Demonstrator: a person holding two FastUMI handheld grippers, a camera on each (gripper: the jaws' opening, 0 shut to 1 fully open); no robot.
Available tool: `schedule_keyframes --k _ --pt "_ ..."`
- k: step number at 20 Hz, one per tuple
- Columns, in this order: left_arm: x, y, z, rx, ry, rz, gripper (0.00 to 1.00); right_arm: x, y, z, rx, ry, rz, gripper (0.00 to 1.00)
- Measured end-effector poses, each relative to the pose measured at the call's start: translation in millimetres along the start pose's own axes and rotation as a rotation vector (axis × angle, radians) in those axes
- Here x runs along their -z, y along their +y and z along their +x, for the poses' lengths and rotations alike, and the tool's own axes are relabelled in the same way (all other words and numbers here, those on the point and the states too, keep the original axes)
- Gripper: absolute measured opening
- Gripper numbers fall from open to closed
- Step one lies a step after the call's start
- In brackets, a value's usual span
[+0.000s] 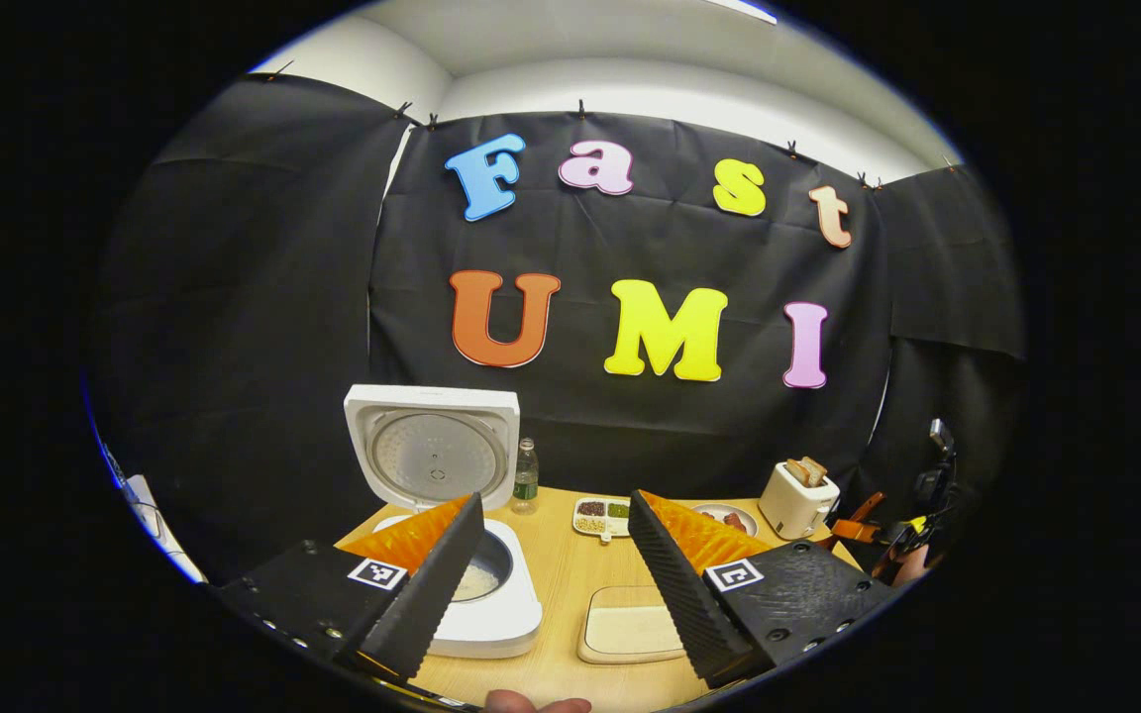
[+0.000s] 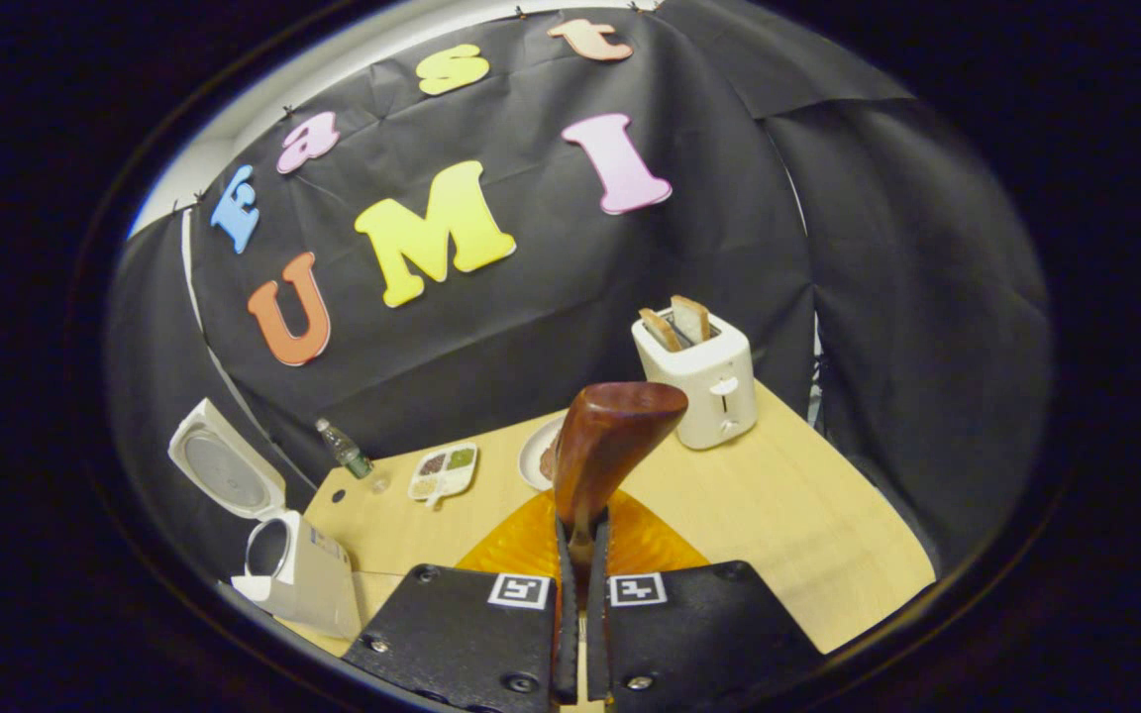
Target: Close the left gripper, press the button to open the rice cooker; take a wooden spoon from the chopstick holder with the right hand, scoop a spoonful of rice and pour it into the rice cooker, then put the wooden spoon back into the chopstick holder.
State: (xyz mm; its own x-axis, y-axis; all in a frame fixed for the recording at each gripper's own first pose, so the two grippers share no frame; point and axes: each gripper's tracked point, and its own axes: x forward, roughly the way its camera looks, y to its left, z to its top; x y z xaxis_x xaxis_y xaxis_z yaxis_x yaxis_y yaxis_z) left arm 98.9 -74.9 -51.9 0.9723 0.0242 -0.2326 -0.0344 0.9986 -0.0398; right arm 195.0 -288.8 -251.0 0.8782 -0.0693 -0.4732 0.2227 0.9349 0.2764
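Left gripper view: wooden table [image 1: 561, 584]

Left gripper view: rice cooker [image 1: 476, 594] at table's [image 1: 561, 564] left, lid [image 1: 432, 446] upright behind it; bottle [image 1: 525, 475] right of lid; sectioned tray [image 1: 602, 517], plate [image 1: 729, 517] and toaster [image 1: 796, 498] farther right; board [image 1: 630, 624] in front.

Left hand-held gripper [image 1: 556, 564] spread wide over table [image 1: 561, 574]; rice cooker [image 1: 476, 579] lid up
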Motion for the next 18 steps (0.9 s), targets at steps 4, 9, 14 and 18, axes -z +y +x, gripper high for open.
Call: schedule_keyframes --k 4,9,14,18 --pt "3.3 -1.5 3.0 -0.02 0.029 0.007 0.94 29.8 -10.3 20.6 0.015 0.028 -0.032 0.09" --pt "5.4 1.7 9.2 -0.037 0.041 0.016 0.94 55.9 -15.2 33.6 0.013 0.057 -0.038 0.09" --pt "10.0 3.8 10.1 -0.043 0.055 0.016 0.94 74.4 -16.6 43.8 0.012 0.071 -0.036 0.09" --pt "6.0 10.8 10.8 -0.052 0.051 0.006 0.94 80.0 -19.7 48.2 0.017 0.063 -0.021 0.13"
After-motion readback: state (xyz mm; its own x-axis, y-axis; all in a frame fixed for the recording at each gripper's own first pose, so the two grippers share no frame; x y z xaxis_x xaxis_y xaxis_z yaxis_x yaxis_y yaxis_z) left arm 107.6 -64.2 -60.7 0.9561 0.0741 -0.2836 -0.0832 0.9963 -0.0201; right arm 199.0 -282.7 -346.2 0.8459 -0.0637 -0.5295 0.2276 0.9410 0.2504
